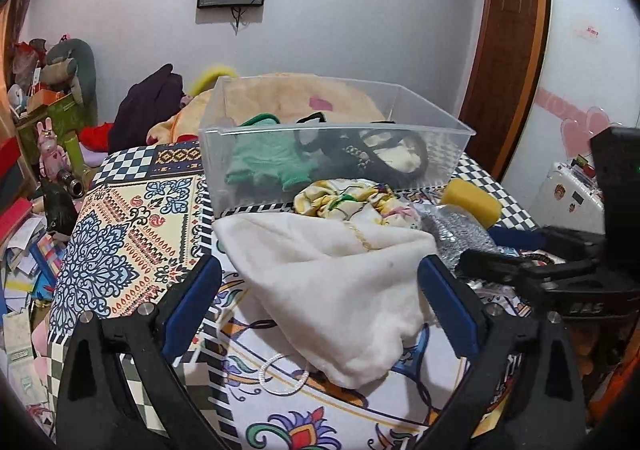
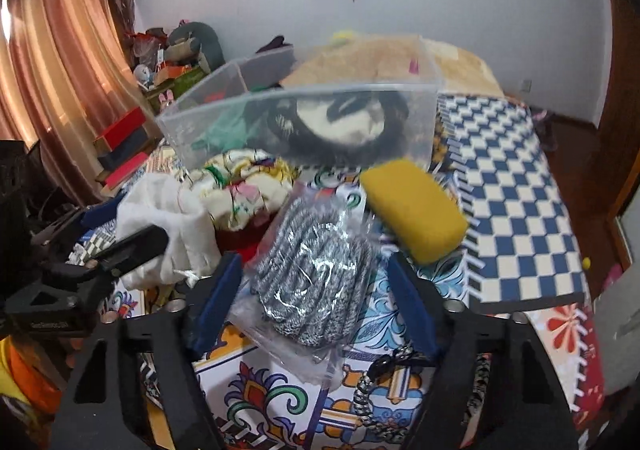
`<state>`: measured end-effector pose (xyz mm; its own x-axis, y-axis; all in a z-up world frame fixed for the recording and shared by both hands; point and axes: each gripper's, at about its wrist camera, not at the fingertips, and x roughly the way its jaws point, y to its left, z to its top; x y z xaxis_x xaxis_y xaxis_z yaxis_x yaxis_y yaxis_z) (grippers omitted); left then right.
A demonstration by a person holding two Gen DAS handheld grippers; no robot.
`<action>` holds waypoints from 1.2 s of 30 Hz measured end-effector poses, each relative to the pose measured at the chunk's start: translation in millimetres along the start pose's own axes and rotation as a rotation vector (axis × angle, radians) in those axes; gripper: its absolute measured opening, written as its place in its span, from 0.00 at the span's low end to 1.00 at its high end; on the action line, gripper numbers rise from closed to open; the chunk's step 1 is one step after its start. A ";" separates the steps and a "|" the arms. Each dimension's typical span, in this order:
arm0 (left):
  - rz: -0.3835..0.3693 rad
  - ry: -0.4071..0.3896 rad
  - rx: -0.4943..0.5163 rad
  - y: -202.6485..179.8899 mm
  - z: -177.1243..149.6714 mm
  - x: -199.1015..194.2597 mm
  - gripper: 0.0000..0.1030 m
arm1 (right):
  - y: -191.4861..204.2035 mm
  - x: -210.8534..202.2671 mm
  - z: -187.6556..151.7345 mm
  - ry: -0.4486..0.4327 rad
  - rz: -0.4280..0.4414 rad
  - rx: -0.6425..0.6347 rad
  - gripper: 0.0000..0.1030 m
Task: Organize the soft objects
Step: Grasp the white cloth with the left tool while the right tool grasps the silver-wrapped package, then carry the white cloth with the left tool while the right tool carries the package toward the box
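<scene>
A clear plastic bin (image 1: 424, 153) (image 2: 224, 105) stands on the patterned cloth and holds a green garment (image 1: 268, 161) and black-and-cream items (image 1: 384, 157). In front of it lie a white cloth (image 1: 332, 282) (image 2: 160, 217), a floral fabric bundle (image 1: 352, 201) (image 2: 240, 189), a bagged grey knit item (image 2: 312, 274) (image 1: 456, 234) and a yellow sponge (image 2: 412, 209) (image 1: 476, 201). My left gripper (image 1: 320, 290) is open, its blue fingers either side of the white cloth. My right gripper (image 2: 316, 290) is open, its fingers either side of the bagged knit item.
A black-and-silver braided cord (image 2: 372, 394) lies near the right gripper's base. A white string loop (image 1: 280, 374) lies by the white cloth. Cluttered shelves and boxes (image 1: 36, 109) stand to the left, a bed heap (image 1: 280, 97) behind the bin, a wooden door (image 1: 508, 49) to the right.
</scene>
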<state>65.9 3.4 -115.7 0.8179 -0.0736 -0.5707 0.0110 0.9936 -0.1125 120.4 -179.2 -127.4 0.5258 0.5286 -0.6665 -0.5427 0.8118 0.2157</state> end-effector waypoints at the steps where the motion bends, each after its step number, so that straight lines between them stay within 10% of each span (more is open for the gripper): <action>1: -0.005 -0.004 0.010 -2.4 -0.4 -0.5 0.85 | -0.1 2.7 -1.3 0.013 0.008 0.004 0.60; 14: -0.058 0.009 0.027 -4.3 -2.4 0.5 0.27 | 11.5 -6.3 -1.9 -0.007 0.027 -0.017 0.30; 36: -0.032 -0.178 0.037 4.8 45.0 -56.9 0.19 | 17.4 -64.1 42.6 -0.211 -0.020 -0.072 0.29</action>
<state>45.3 16.2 -47.1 0.9055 -0.0926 -0.4141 0.0573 0.9937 -0.0968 105.2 -188.3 -50.5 0.6579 0.5591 -0.5045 -0.5722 0.8067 0.1479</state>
